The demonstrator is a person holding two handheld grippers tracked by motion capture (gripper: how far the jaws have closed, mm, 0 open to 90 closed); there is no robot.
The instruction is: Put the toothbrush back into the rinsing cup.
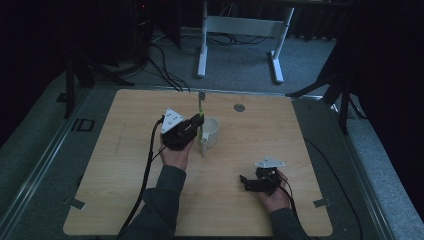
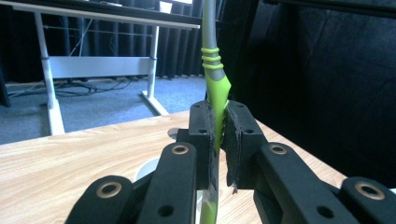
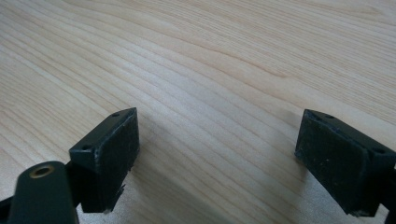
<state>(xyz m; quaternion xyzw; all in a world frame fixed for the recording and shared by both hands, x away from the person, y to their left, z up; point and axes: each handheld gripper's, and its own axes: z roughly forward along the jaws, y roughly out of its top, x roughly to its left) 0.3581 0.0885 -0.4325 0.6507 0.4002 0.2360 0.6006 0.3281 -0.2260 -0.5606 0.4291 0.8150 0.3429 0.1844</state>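
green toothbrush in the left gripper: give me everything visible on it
The toothbrush has a lime-green handle that turns grey higher up, with three green rings at the join; it looks like plastic. It stands near upright, head up, clamped between the left gripper pads, its lower end reaching down beside the white mug. The bristles are too small to make out.

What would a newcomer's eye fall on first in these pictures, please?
Most likely the green-and-grey toothbrush, standing upright and clamped between the pads of the left gripper beside the white mug at the middle of the wooden table. Next, the right gripper, resting near the table's front right with its jaws wide open over bare wood.
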